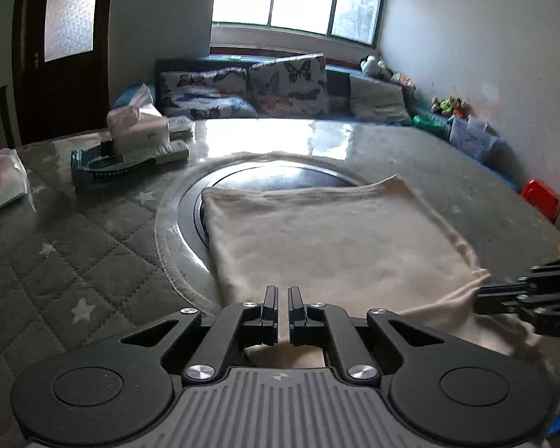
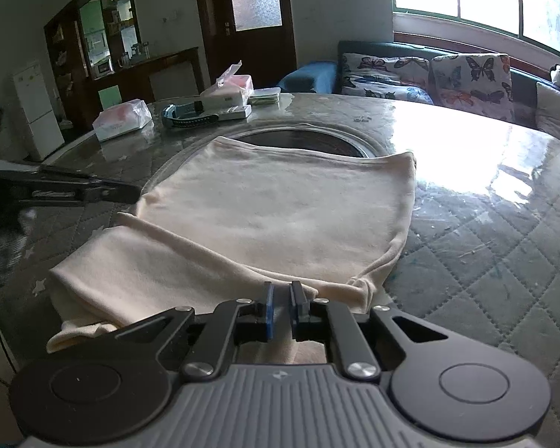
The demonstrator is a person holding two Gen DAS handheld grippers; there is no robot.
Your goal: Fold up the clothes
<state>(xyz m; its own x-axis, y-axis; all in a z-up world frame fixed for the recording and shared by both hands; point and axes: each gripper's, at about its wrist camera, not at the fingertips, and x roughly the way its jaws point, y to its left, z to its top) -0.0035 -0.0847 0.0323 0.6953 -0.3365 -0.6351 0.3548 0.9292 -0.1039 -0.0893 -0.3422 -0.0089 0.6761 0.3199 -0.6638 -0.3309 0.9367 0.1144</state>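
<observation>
Left gripper (image 1: pixel 283 315): nearest the left wrist camera, low over the near edge of the cream garment (image 1: pixel 328 239). Jaws nearly together, a narrow slit between the black fingers; cream cloth shows in and below that slit, so it appears clenched on the garment's hem.

Right gripper (image 2: pixel 282 311): blue-padded fingers close together with cloth drawn up between them, grasping the garment (image 2: pixel 280 209) at its near edge. In the left wrist view it enters from the right (image 1: pixel 483 296), tips on a bunched corner.

Cream garment: lies flat on the quilted, star-printed table cover (image 1: pixel 74 261), partly over the dark round inset (image 1: pixel 276 179) at the table's centre. Long axis runs crosswise between the two grippers; a folded layer lies across the near part, the straight far edge faces the window side.

Other items, far left of table: tissue pack (image 1: pixel 138 127), teal brush (image 1: pixel 108 171), white packet (image 2: pixel 121 119). Butterfly-print cushions (image 1: pixel 287 82) beyond.
</observation>
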